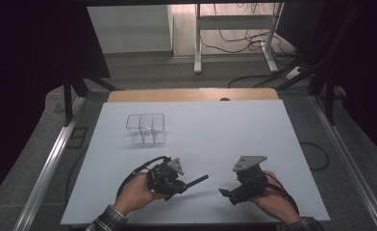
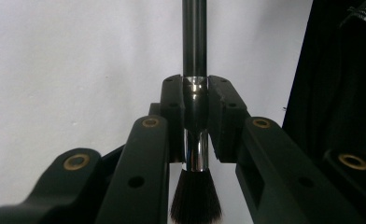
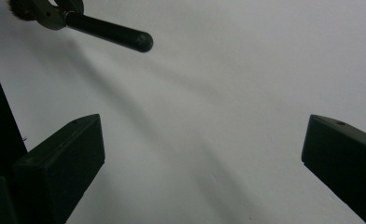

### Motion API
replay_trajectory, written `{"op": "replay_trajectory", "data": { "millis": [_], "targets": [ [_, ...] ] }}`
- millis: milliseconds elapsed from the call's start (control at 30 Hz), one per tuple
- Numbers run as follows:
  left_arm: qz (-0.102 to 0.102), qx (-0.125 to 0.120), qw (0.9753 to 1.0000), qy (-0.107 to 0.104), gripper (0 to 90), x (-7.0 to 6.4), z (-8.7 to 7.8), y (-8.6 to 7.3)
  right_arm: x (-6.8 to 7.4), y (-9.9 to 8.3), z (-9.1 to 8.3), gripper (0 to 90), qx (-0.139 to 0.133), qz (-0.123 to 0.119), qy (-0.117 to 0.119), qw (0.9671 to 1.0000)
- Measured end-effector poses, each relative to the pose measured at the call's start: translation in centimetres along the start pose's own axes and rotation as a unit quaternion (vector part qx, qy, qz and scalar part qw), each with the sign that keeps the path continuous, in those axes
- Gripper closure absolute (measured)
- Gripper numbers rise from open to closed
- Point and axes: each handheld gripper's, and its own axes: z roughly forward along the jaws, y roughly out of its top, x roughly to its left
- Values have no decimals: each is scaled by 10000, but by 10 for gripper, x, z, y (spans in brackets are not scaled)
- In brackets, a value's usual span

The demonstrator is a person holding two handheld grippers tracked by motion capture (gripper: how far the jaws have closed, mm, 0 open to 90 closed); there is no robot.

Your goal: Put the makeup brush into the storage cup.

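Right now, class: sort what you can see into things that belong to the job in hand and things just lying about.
Part of the job:
- brush, clamped in the left gripper
- right gripper, jaws wide apart, holding nothing
- clear plastic organiser, probably

Just lying about:
- cables on the floor
- metal stand legs beyond the table

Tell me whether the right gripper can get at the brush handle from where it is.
Probably yes: the right gripper is open, and the brush handle juts toward it from the left gripper, nothing lying between them.
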Motion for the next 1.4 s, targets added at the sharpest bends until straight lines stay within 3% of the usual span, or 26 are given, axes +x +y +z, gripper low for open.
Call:
{"op": "replay_trajectory", "data": {
  "millis": [500, 767, 1100, 1400],
  "targets": [
    [132, 124, 9998, -63, 776, -4, 5, 7, 14, 15, 16, 0, 372, -234, 233, 9988],
    [198, 147, 9997, -91, 776, -6, 5, 9, 22, 28, 24, 5, 550, -567, 243, 9966],
    [289, 204, 9993, -74, 776, -10, 7, 12, 30, 36, 29, 147, 500, -840, 412, 9944],
    [389, 226, 9989, -117, 776, -12, 7, 15, 37, 42, 34, 345, 553, -1274, 597, 9885]
  ]
}}
